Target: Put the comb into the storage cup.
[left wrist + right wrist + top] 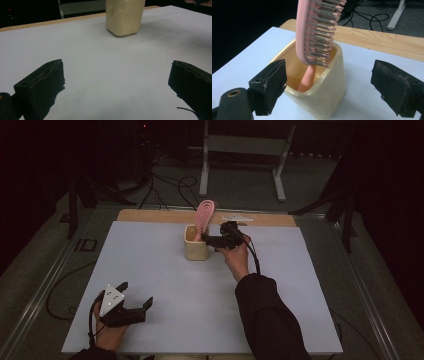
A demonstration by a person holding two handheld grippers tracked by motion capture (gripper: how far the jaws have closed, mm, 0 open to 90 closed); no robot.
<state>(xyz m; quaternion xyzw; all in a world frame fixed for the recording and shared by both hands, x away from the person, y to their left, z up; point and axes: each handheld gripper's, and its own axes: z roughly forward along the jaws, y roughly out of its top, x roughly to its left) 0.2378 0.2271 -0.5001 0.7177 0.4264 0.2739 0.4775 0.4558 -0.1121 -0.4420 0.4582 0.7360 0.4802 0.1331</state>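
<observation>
High view: left gripper [134,296] is sitting lower left of frame on the white table sheet [165,285], jaws spread, holding nothing. Pink plastic hairbrush [204,216] is standing handle-down in the cream ceramic square cup [195,249] at upper centre. Right gripper [206,239] is hovering just right of it, jaws apart.

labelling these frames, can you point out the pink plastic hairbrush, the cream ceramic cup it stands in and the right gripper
pink plastic hairbrush [318,32], right gripper view, on its bristled head
cream ceramic cup [325,96], right gripper view, on its near outer wall
right gripper [214,240], high view, between its open jaw tips beside the cup
</observation>
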